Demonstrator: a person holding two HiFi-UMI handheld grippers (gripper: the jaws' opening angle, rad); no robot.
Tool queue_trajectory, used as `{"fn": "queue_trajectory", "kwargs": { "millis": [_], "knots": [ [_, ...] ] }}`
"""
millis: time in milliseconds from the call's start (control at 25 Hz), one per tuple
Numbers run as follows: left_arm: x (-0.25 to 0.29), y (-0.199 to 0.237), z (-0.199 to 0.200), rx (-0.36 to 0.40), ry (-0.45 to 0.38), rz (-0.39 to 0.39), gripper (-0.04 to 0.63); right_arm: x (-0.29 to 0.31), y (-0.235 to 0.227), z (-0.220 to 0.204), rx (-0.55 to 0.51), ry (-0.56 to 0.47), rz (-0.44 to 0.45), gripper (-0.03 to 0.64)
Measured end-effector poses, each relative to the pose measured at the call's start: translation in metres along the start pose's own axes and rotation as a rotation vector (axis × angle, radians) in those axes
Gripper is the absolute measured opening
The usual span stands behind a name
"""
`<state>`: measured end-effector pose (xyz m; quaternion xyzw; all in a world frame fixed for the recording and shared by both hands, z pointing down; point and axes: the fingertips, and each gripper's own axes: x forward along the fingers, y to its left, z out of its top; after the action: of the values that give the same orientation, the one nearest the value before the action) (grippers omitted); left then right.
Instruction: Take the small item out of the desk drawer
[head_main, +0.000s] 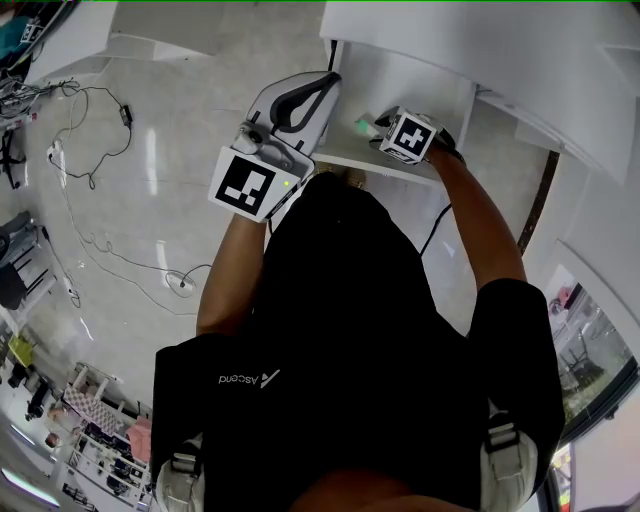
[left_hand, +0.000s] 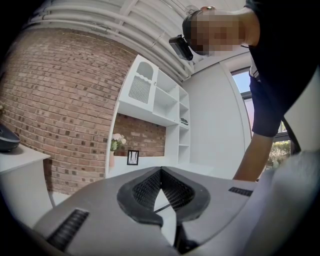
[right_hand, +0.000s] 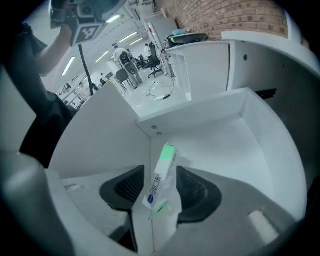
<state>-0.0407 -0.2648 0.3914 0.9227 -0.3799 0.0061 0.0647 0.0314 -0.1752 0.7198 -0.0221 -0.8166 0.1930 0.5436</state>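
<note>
The small item is a flat clear packet (right_hand: 159, 186) with a green end and a printed label. It stands tilted between the jaws of my right gripper (right_hand: 161, 172), which are wide apart, the pads not pressing on it. The gripper reaches into the open white desk drawer (right_hand: 220, 145). In the head view the right gripper (head_main: 373, 130) is inside the drawer (head_main: 400, 80), with the packet's green end (head_main: 362, 126) at its tips. My left gripper (head_main: 328, 82) is held up at the drawer's left edge. Its jaws (left_hand: 160, 171) meet at the tips with nothing between them.
The white desk top (head_main: 480, 30) overhangs the drawer at the back. Cables (head_main: 90, 170) trail over the pale floor on the left. A white shelf unit (left_hand: 155, 100) stands against a brick wall (left_hand: 65, 100) in the left gripper view.
</note>
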Motion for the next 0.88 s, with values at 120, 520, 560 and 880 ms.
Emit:
{"fn": "queue_trajectory", "kwargs": {
  "millis": [120,520,560,880],
  "knots": [
    [-0.001,0.002,0.000,0.002,0.008,-0.001,-0.002,0.006,-0.003,-0.004,0.014,0.038,-0.012,0.198],
    [-0.008,0.010,-0.004,-0.009,0.027,0.000,-0.002,0.017,-0.008,-0.010,0.020,0.094,-0.026,0.160],
    [-0.008,0.010,-0.004,-0.011,0.026,-0.002,-0.002,0.017,-0.009,-0.010,0.019,0.096,-0.031,0.151],
    [-0.012,0.009,-0.003,-0.018,0.026,-0.024,-0.002,0.004,-0.017,-0.009,0.032,0.096,-0.104,0.097]
  ]
}}
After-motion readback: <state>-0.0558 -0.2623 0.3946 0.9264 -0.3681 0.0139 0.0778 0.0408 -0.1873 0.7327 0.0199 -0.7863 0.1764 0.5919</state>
